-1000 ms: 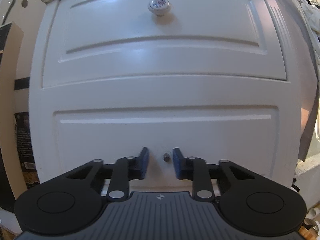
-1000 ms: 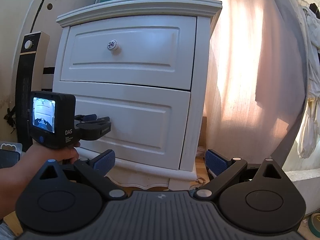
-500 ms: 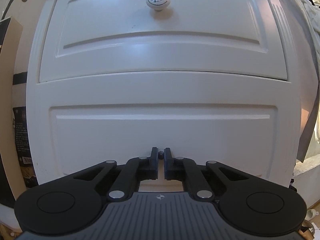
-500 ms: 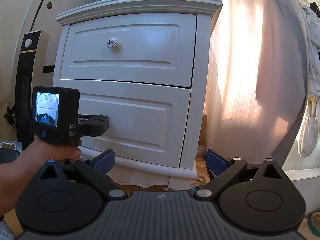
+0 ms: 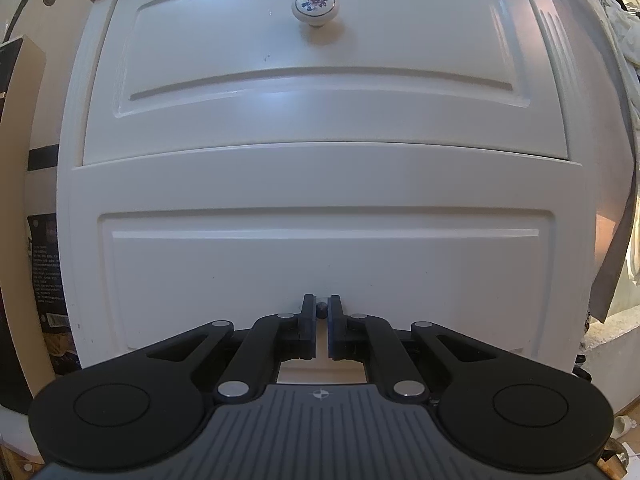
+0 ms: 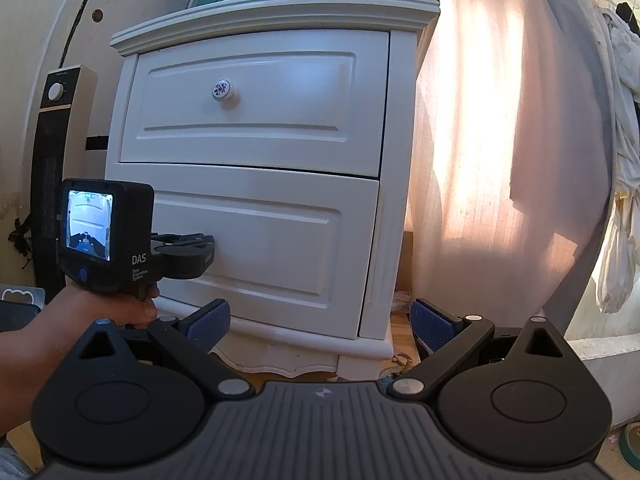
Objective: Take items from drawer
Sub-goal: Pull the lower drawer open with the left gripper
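Curtain beside nightstand; left gripper jaws pinch lower-drawer stud.

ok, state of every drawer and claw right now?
top drawer: closed
bottom drawer: slightly ajar
bottom drawer's small metal stud: pinched between the claw's fingers
left claw: shut on the stud
right claw: open, empty, clear of the nightstand

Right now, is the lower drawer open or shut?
Barely open: the white lower drawer front stands slightly proud of the cabinet, a thin dark gap beside it, left gripper clamped on its small stud.
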`<state>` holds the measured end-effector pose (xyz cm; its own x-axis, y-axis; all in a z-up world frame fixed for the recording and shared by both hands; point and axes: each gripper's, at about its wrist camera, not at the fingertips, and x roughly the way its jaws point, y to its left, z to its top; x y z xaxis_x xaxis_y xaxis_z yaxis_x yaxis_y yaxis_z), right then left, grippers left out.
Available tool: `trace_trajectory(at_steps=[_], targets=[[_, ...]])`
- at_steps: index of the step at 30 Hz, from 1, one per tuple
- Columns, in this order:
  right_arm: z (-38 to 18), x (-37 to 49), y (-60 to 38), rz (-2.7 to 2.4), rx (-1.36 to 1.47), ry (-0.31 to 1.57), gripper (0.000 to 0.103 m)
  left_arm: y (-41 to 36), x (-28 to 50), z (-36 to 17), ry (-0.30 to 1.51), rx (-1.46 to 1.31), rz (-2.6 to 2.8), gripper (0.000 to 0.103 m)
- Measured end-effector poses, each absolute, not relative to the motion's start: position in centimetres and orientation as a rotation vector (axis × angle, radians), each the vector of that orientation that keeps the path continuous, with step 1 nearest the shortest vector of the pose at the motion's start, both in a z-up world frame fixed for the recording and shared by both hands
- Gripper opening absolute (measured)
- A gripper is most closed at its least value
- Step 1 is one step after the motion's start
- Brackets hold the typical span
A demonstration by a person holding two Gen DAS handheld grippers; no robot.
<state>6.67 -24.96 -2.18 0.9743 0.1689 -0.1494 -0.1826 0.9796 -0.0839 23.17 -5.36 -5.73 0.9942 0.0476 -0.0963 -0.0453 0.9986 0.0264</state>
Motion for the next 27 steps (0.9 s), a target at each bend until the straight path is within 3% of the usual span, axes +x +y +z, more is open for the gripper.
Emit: trace_trajectory(at_steps=[27], targets=[[-1.0,2.1,-25.5,0.219,-0.053,0.066,0.103,-5.0,15.9,-5.3,0.098,0.037,0.034,0.003]])
